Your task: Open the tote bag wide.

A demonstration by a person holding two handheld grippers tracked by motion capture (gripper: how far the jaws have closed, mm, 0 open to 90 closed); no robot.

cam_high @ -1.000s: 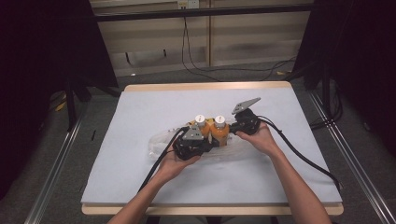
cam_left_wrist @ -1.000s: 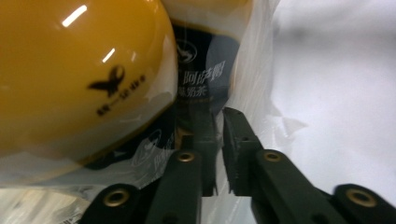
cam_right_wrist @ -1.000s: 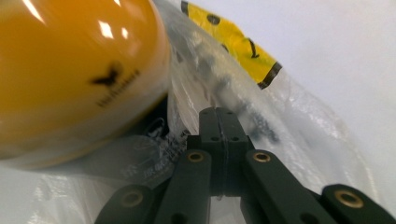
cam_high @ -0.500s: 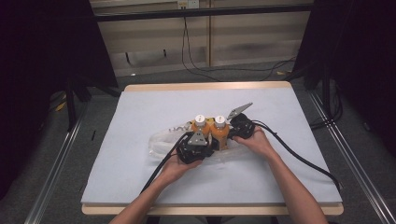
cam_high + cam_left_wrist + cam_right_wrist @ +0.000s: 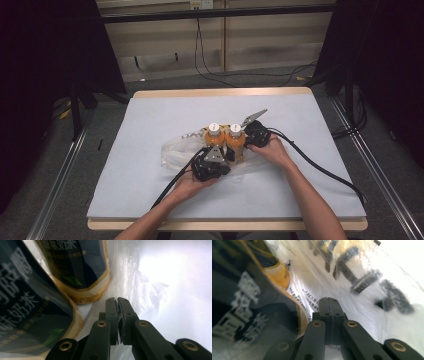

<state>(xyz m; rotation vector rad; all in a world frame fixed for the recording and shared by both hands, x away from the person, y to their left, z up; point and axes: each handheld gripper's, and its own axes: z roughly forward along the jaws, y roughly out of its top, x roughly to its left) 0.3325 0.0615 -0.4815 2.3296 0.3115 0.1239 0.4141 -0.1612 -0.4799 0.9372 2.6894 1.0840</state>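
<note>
While both hands sit close together near the middle of the white-covered table (image 5: pixel 150 150), I see two orange bottles with white caps (image 5: pixel 225 142) standing upright side by side on a crumpled clear plastic bag (image 5: pixel 175 152). My left gripper (image 5: pixel 212 167) sits just in front of the bottles, grey three-cornered plate on top; my right gripper (image 5: pixel 255 134) is just beside the right bottle, its plate tilted up. In the left gripper view the jaws of the left gripper (image 5: pixel 117 301) are pressed together on a fold of the clear bag (image 5: pixel 130 277), dark-labelled bottle bases (image 5: pixel 82 270) close at left. In the right gripper view the right gripper (image 5: pixel 328 300) has its jaws closed flat; bag film (image 5: pixel 362 277) with black print lies right at the tips, but I cannot tell if any is pinched. Black cables (image 5: pixel 320 167) trail off toward the table's near edge
</note>
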